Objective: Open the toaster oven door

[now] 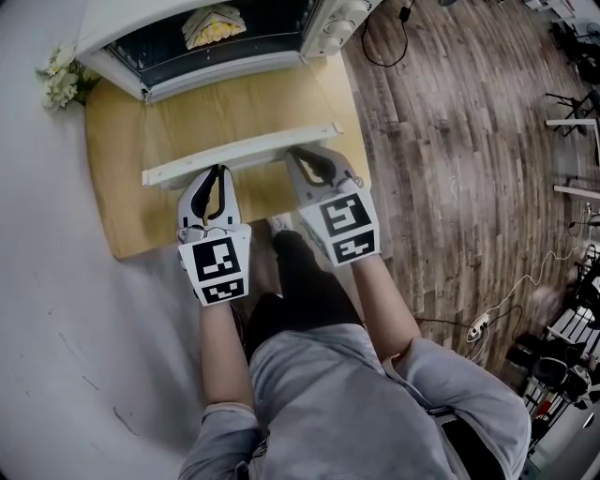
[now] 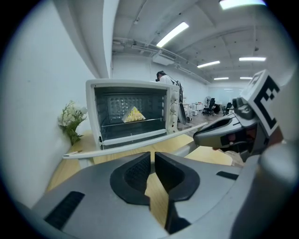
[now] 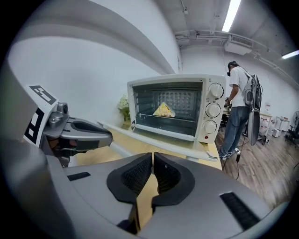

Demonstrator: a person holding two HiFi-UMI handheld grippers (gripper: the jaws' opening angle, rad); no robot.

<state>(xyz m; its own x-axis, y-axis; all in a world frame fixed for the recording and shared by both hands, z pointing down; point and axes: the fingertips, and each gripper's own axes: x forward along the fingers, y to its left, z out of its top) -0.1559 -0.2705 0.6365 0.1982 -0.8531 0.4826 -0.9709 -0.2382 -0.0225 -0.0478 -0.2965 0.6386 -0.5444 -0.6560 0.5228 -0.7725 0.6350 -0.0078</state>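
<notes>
Wooden table [image 1: 112, 178] beneath fully lowered toaster oven door [image 1: 234, 122]

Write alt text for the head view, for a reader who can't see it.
A white toaster oven stands on a wooden table with its glass door folded down flat and yellow food inside. The person's left tongs and right tongs are by the door's handle, both closing with nothing between them.
</notes>
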